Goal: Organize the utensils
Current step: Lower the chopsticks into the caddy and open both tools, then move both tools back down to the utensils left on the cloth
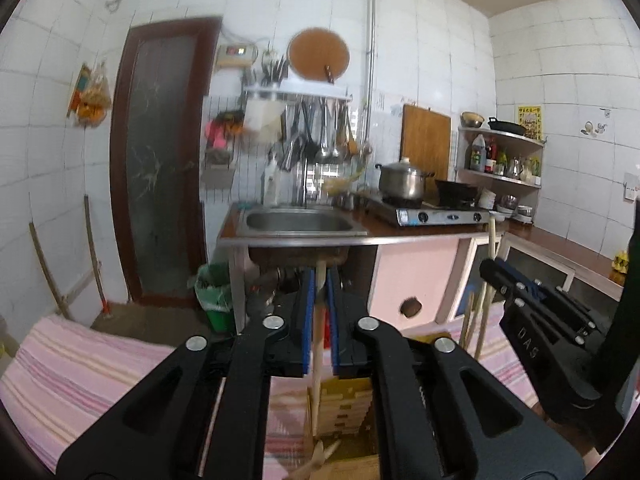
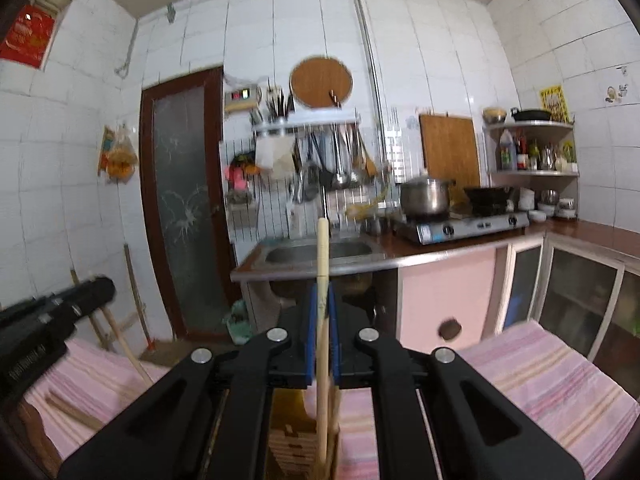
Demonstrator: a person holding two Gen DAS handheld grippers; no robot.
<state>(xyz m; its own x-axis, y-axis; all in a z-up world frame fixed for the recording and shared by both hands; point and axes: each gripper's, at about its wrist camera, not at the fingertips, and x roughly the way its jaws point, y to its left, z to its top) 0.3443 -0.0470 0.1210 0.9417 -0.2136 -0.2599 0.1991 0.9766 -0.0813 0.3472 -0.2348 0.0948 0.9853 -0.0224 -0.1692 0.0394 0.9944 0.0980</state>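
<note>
Left gripper [image 1: 319, 300]: its blue pads stand narrowly apart around a pale wooden utensil handle [image 1: 318, 344], which runs down between them toward a slatted wooden holder [image 1: 344, 404] below; blur prevents confirming whether the pads press on the handle. Right gripper [image 2: 322, 308]: jaws closed tight on a long light wooden stick [image 2: 323, 264], held nearly upright, its upper end rising above the fingertips and its lower part descending into a wooden utensil box [image 2: 296, 440] beneath. Both boxes rest on a pink striped cloth [image 1: 80, 372] covering the work surface. In the left wrist view the right gripper appears at the right edge with more wooden sticks [image 1: 486, 304] standing beside it. A further wooden stick [image 2: 72, 412] lies flat on the cloth at lower left of the right wrist view. Background: steel sink [image 1: 300, 222], gas stove [image 1: 440, 214] carrying a lidded pot [image 1: 402, 180], and hanging ladles [image 1: 324, 136] on a wall rack.
</note>
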